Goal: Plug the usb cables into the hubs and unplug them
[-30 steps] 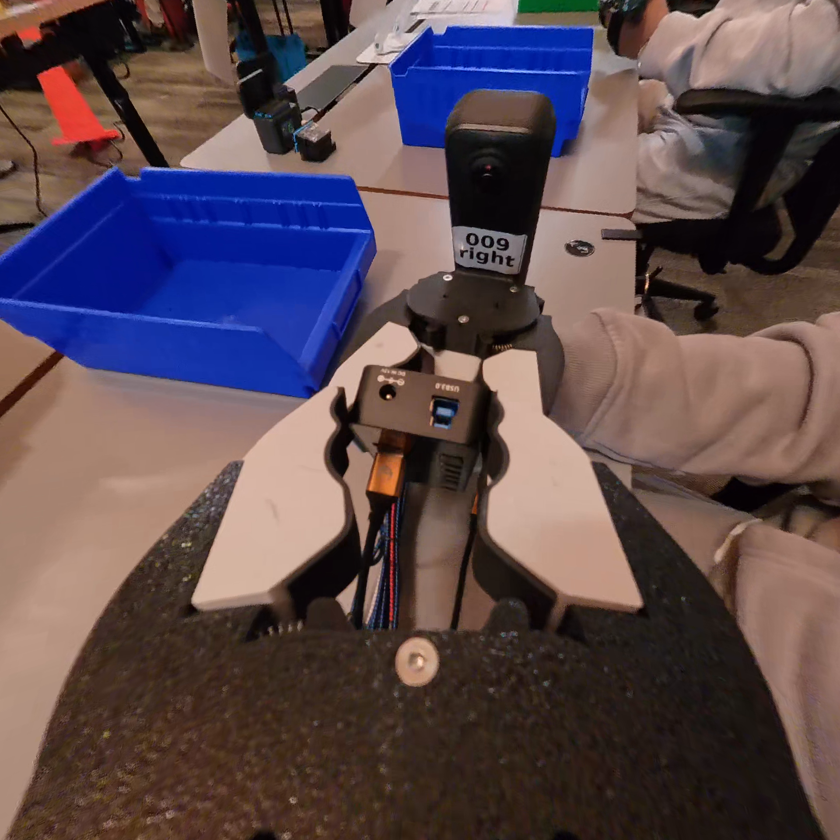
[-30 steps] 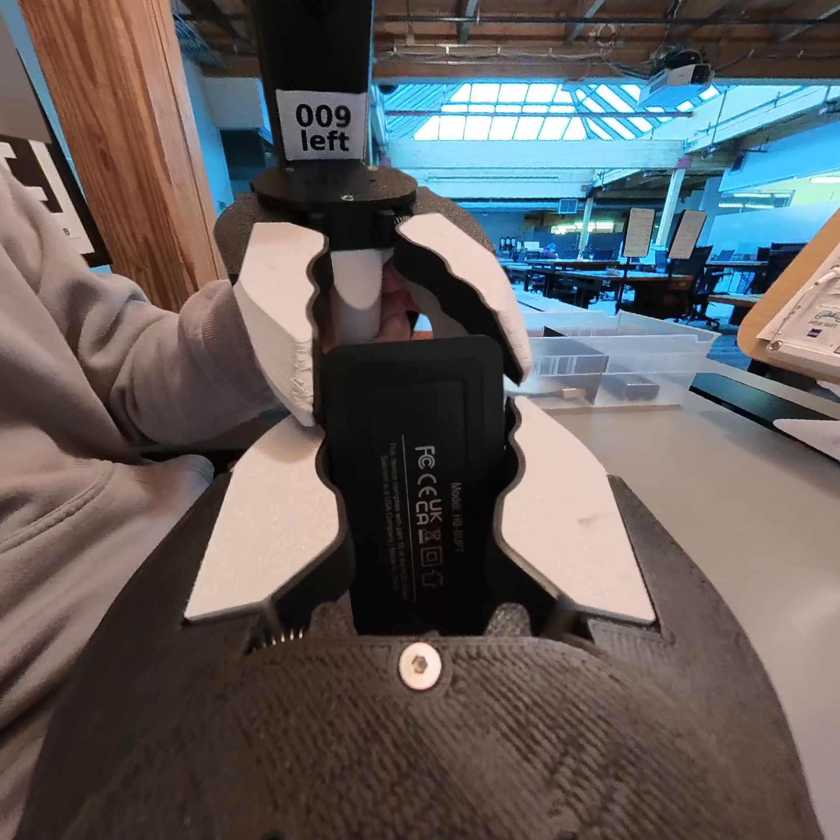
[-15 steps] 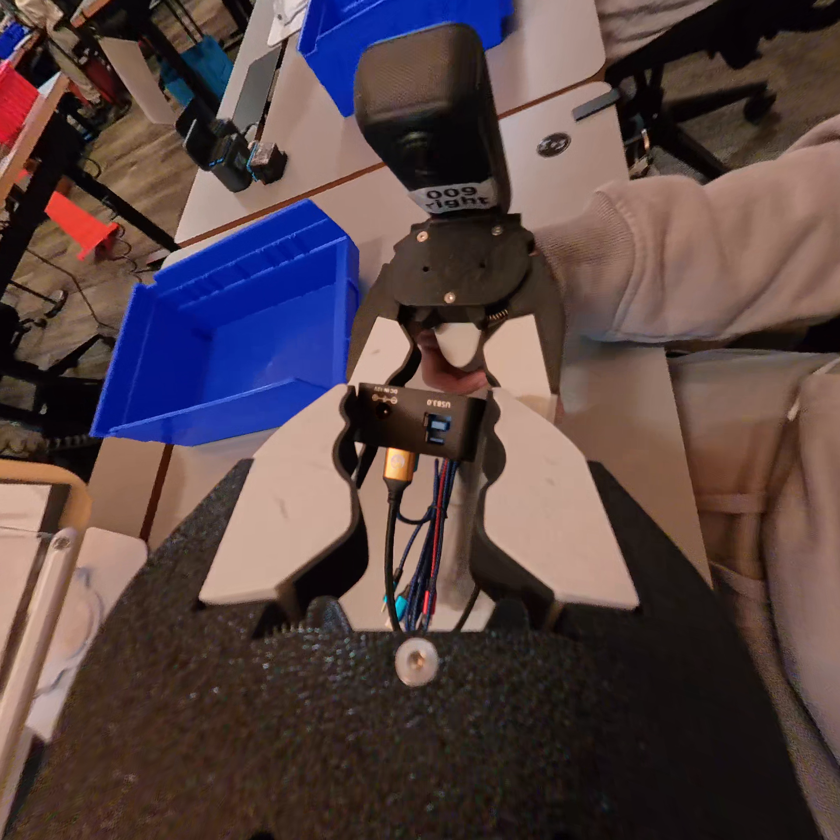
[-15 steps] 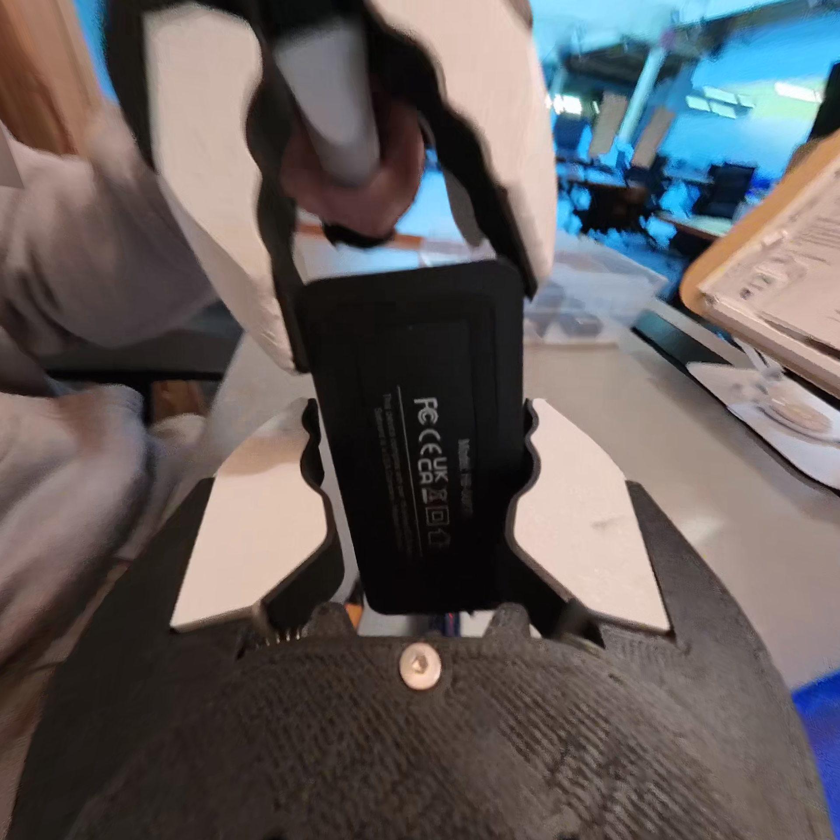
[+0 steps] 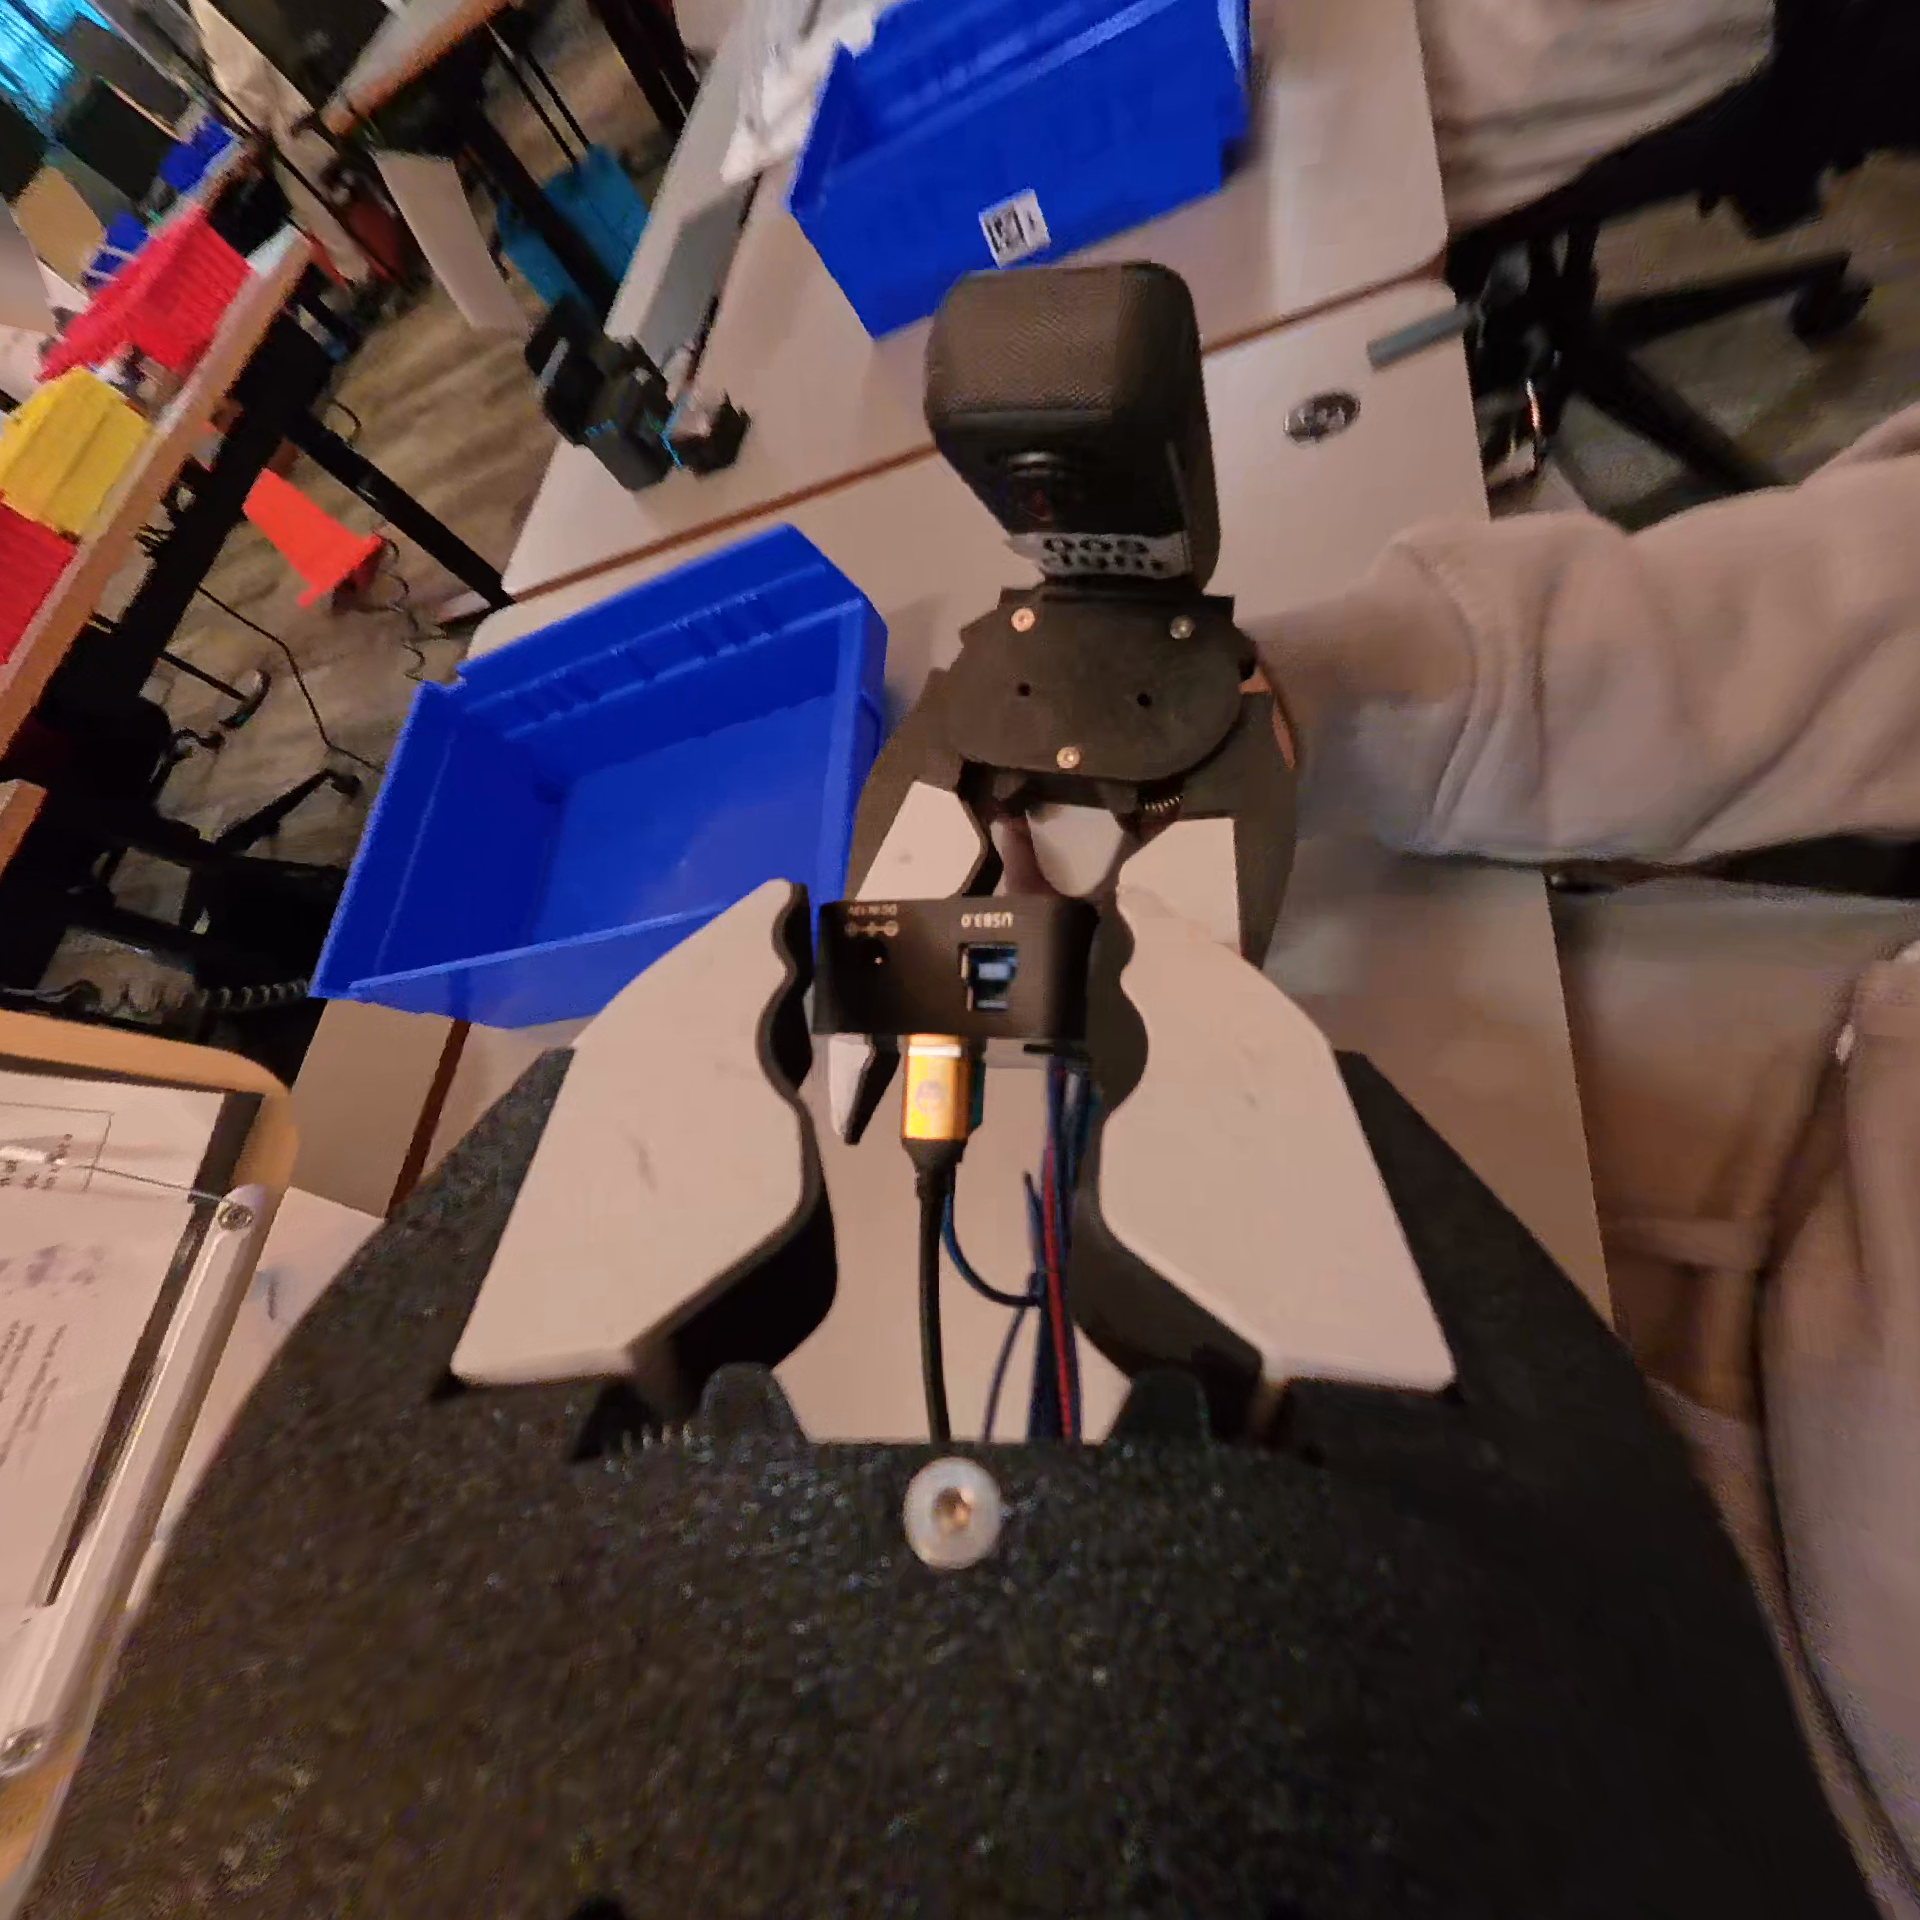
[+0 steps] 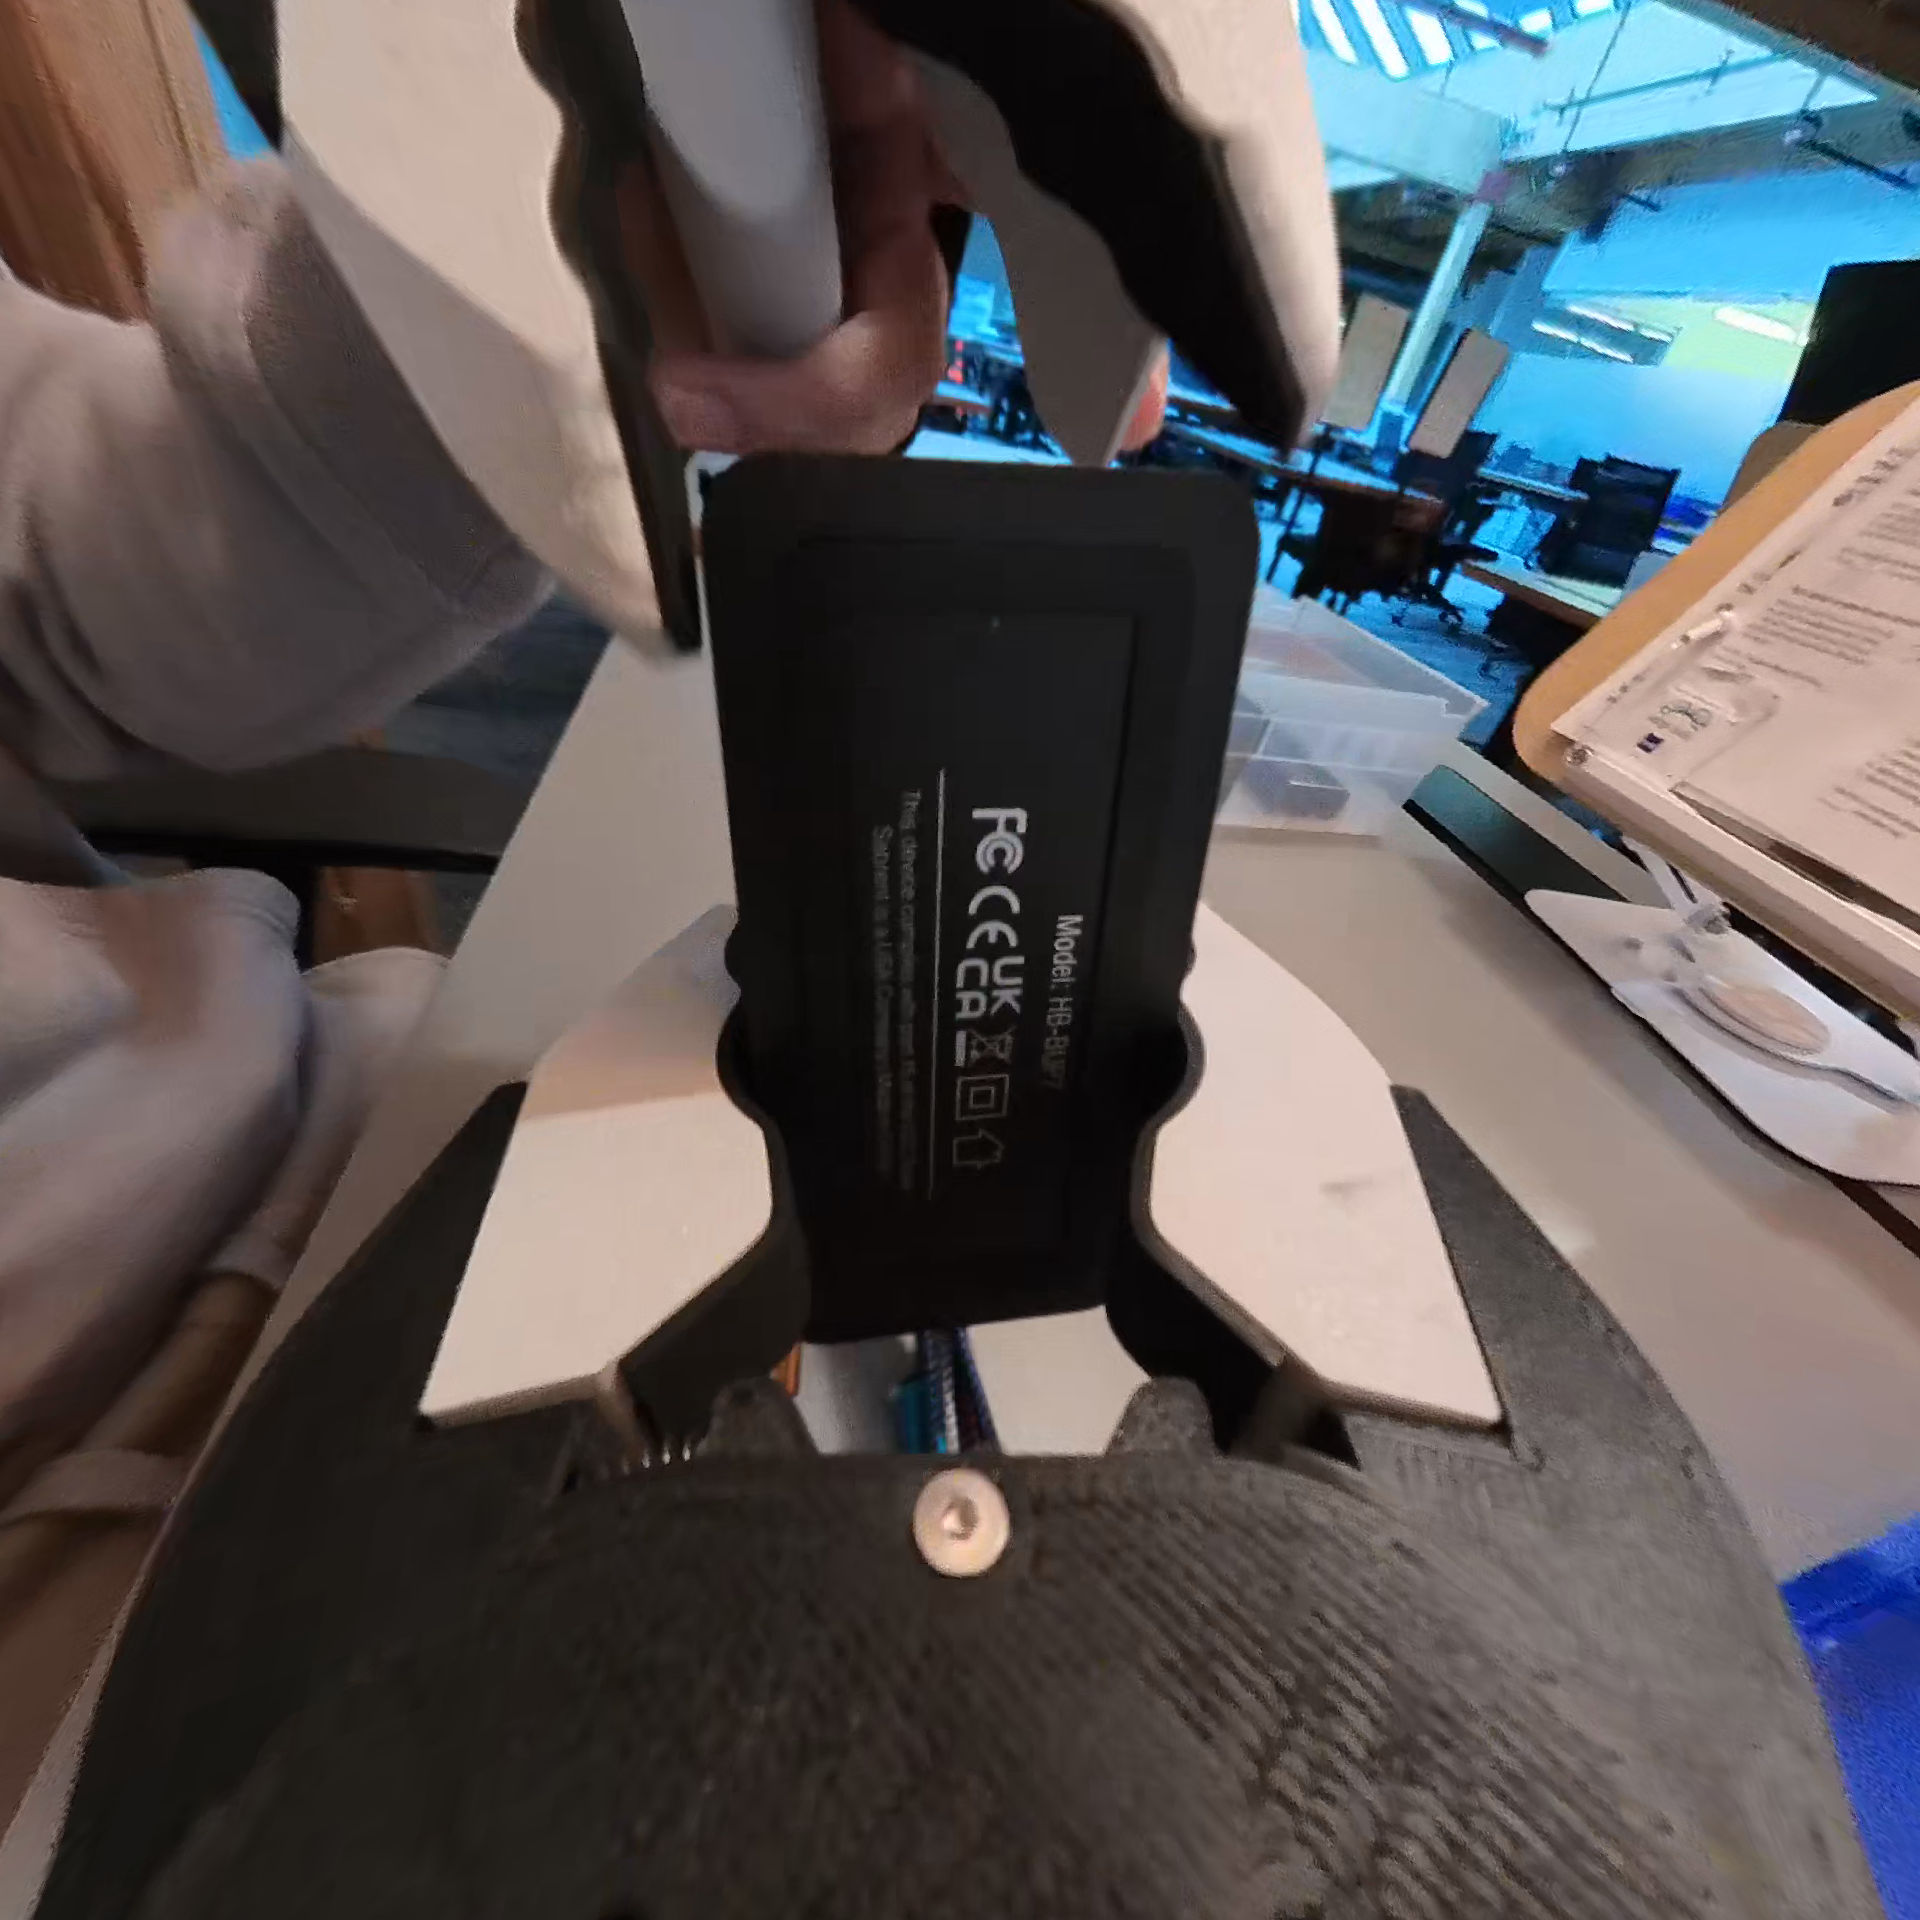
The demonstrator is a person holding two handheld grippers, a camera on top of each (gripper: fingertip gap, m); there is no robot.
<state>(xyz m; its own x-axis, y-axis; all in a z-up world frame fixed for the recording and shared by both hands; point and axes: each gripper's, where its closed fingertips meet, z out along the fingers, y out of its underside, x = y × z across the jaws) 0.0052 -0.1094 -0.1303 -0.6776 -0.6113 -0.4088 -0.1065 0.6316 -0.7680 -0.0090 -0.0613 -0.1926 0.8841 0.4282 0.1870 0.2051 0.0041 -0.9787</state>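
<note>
A black USB hub (image 6: 977,935) is held in the air between both grippers. My right gripper (image 6: 956,935) is shut on the hub's sides, with its labelled underside facing the camera. My left gripper (image 5: 956,935) is shut on the hub's end face (image 5: 956,971), which shows a blue port. A gold USB plug (image 5: 935,1101) with a black cable sits in a port on the hub's lower face. Blue and red cables (image 5: 1049,1247) hang beside it. The right gripper's camera (image 5: 1070,416) faces me in the left wrist view.
An open blue bin (image 5: 623,790) stands on the grey table below left, and another blue bin (image 5: 1018,135) farther back. A clipboard with papers (image 5: 104,1299) is at the left, also in the right wrist view (image 6: 1766,675). A clear plastic box (image 6: 1330,727) sits behind. A sleeve (image 5: 1610,707) is at the right.
Both grippers have kept hold of the hub and tilted together. The left view now looks down on the table. The left gripper sits higher and closer in the right view.
</note>
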